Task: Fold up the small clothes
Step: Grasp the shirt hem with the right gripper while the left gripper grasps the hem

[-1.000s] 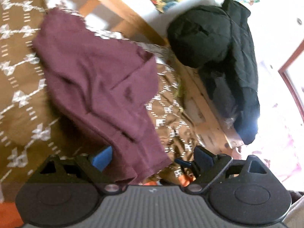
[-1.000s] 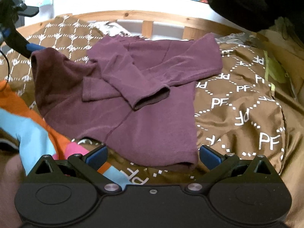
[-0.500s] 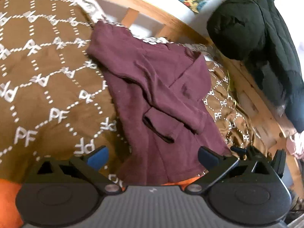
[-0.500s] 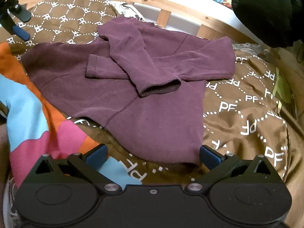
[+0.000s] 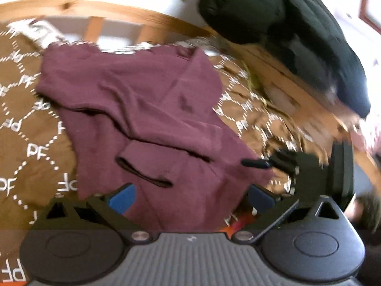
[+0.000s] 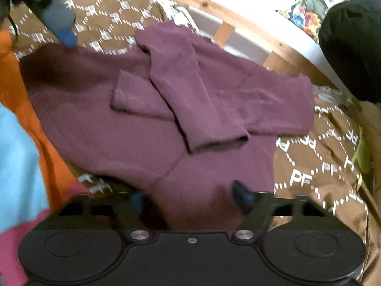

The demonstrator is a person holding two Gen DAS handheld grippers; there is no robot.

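Note:
A small maroon long-sleeved top [image 5: 152, 119] lies on a brown patterned bedspread [image 5: 28, 143], both sleeves folded across its body. It also shows in the right wrist view [image 6: 190, 109]. My left gripper [image 5: 190, 196] is open, its blue-padded fingers straddling the top's hem corner. My right gripper [image 6: 190, 197] is open over the other hem corner, its fingers closer together than before and blurred. The right gripper shows in the left wrist view [image 5: 257, 163] at the hem. The left gripper shows in the right wrist view [image 6: 59, 28] at the far left corner.
A black jacket [image 5: 285, 35] hangs over the wooden bed rail [image 5: 142, 16] at the back right. A bright orange, blue and pink cloth [image 6: 19, 143] lies left of the top. The bed's right edge [image 6: 371, 166] runs close to the top.
The left gripper let go of the lifted hem, which dropped flat, then swung over the hem corner. The right gripper moved forward onto the hem and its fingers narrowed.

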